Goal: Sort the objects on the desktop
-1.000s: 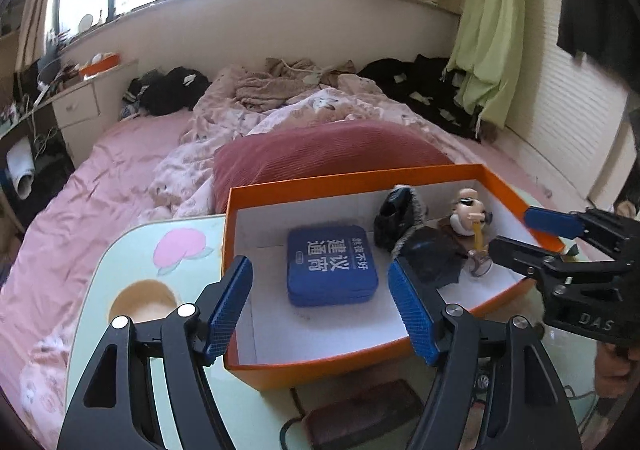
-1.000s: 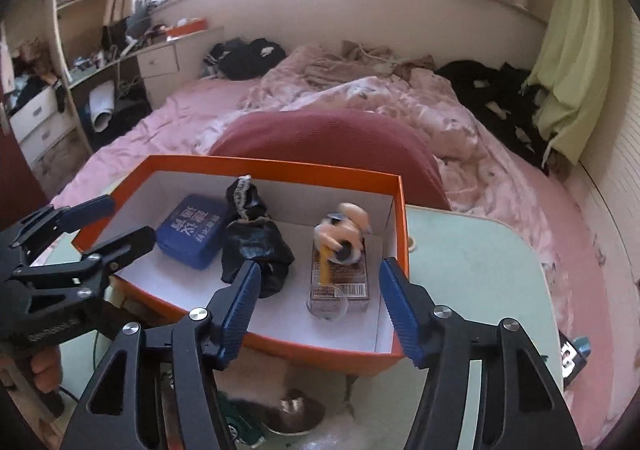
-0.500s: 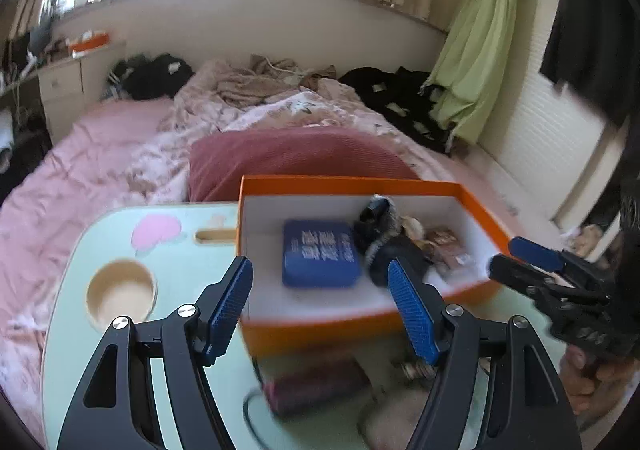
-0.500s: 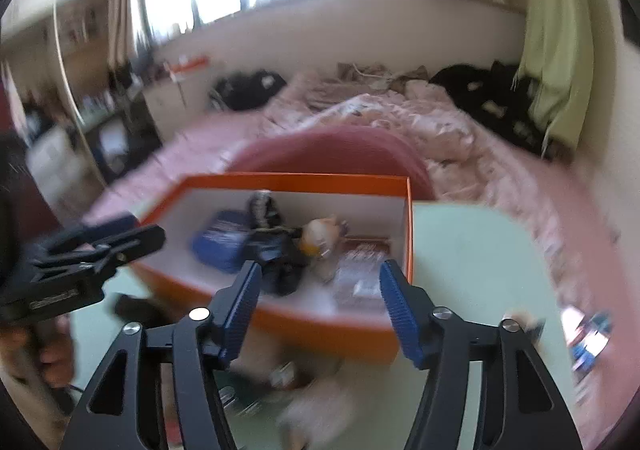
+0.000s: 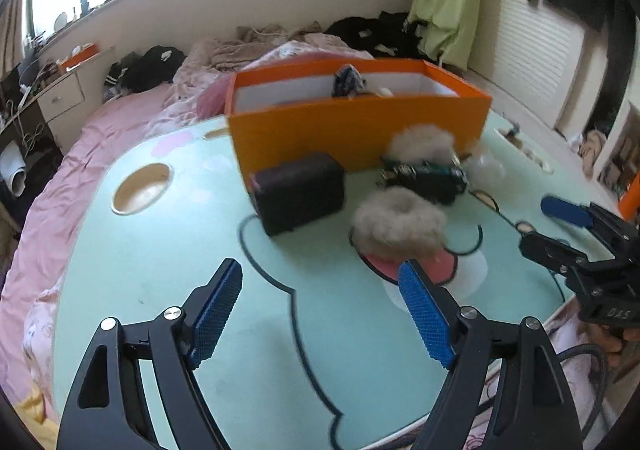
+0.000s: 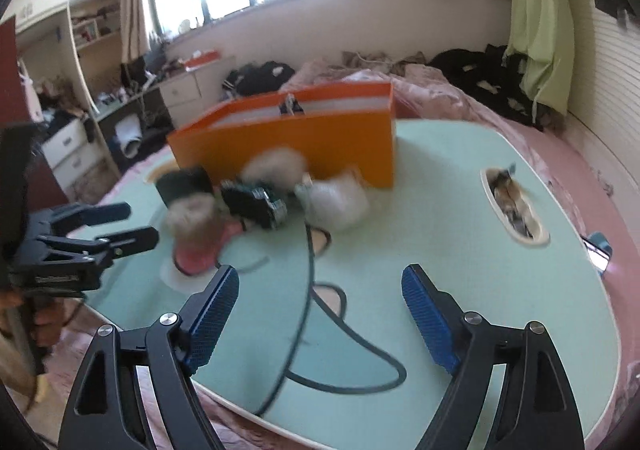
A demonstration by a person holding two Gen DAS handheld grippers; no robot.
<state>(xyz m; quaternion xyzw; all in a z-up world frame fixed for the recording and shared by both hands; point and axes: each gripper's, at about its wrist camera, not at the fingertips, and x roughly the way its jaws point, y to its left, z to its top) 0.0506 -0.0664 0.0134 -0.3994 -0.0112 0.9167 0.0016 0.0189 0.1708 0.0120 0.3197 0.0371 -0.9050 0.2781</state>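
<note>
An orange box (image 5: 360,130) (image 6: 296,142) stands at the far side of the mint-green table (image 5: 160,290), with a dark bundle (image 5: 349,80) poking above its rim. In front of it lie a dark rectangular case (image 5: 299,196), a fluffy beige ring (image 5: 400,224) (image 6: 196,218), a second fluffy puff (image 5: 422,142) and a black-and-green gadget (image 5: 428,176) (image 6: 256,202). My left gripper (image 5: 320,308) hovers over bare table short of them, its jaws opening, nothing between them. My right gripper (image 6: 320,314) is likewise opening and empty; it also shows at the right (image 5: 556,226).
A round cup recess (image 5: 142,188) is sunk in the table's left part, and an oval slot (image 6: 514,206) with small items sits on the right. A black cable (image 6: 308,290) runs across the near table. A pink bed with clothes lies beyond.
Both grippers pulled back from above the box and sank toward the near table; the box's inside is now mostly hidden behind its front wall. Both pairs of jaws stand wider.
</note>
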